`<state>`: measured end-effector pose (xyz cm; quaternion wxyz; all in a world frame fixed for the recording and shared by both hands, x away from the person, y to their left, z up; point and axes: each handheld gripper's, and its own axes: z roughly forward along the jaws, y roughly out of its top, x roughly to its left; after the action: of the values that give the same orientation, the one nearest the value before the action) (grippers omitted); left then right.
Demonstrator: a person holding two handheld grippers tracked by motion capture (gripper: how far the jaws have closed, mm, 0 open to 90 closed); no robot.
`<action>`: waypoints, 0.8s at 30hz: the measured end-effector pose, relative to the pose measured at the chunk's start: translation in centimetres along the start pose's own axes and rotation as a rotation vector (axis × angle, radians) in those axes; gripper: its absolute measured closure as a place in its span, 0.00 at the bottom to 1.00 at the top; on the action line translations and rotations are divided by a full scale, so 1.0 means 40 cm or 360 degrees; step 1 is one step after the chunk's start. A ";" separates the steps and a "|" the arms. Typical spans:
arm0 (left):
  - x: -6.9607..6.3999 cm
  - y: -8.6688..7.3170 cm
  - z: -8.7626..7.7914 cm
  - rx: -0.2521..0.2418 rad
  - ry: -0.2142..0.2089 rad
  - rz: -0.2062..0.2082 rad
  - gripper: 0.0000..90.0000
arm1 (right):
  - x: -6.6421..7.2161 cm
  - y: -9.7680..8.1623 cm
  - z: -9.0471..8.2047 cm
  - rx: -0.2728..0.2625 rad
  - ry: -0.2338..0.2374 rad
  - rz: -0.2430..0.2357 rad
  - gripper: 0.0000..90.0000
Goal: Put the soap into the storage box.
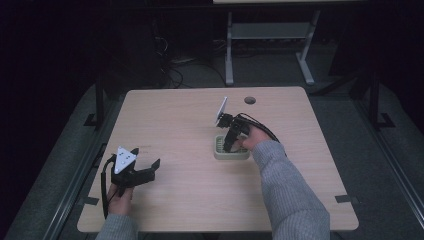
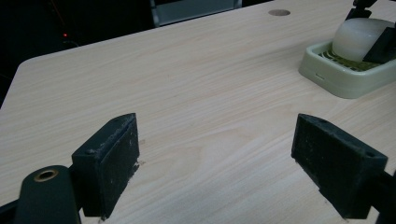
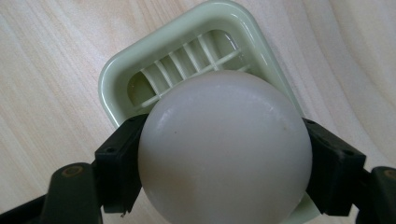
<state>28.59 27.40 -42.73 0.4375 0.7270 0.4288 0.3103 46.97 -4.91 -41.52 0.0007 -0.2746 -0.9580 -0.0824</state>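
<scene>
pinching a white ball (image 3: 224, 149) over the ribbed tray (image 3: 116, 79), right gripper (image 3: 224, 158); apparently rounded soap.

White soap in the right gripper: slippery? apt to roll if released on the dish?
The soap looks smooth and glossy, so probably slippery between the right gripper pads. Its rounded dome may rock or roll. The ribbed dish would likely catch it.

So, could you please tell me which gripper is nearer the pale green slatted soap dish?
Right. The right gripper holds the white rounded soap over the dish; the left gripper sits far off.
</scene>
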 end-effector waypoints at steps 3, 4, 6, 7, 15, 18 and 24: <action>0.000 0.000 0.000 -0.0001 0.0000 -0.0001 0.16 | 0.001 0.000 0.000 -0.0002 0.0000 0.0004 0.26; 0.000 0.000 0.000 -0.0002 0.0001 -0.0001 0.16 | 0.002 0.000 0.000 -0.0002 -0.0007 -0.0001 0.26; 0.000 0.000 -0.001 -0.0001 0.0000 0.0001 0.16 | 0.002 0.001 0.001 -0.0001 -0.0014 -0.0006 0.26; 0.000 0.000 0.000 -0.0001 0.0001 0.0001 0.16 | 0.003 0.001 0.001 0.0002 -0.0016 -0.0006 0.26; 0.000 0.000 -0.001 0.0000 0.0003 -0.0005 0.16 | 0.004 0.000 0.001 0.0018 -0.0025 0.0004 0.26; 0.000 0.000 -0.001 0.0001 0.0002 -0.0003 0.16 | 0.004 0.000 0.002 0.0023 -0.0028 -0.0002 0.26; 0.002 0.000 -0.002 0.0006 0.0002 -0.0003 0.16 | 0.003 -0.001 0.001 0.0033 -0.0029 0.0000 0.25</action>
<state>28.56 27.48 -42.70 0.4360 0.7272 0.4304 0.3096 46.85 -4.87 -41.57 -0.0051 -0.2752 -0.9588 -0.0699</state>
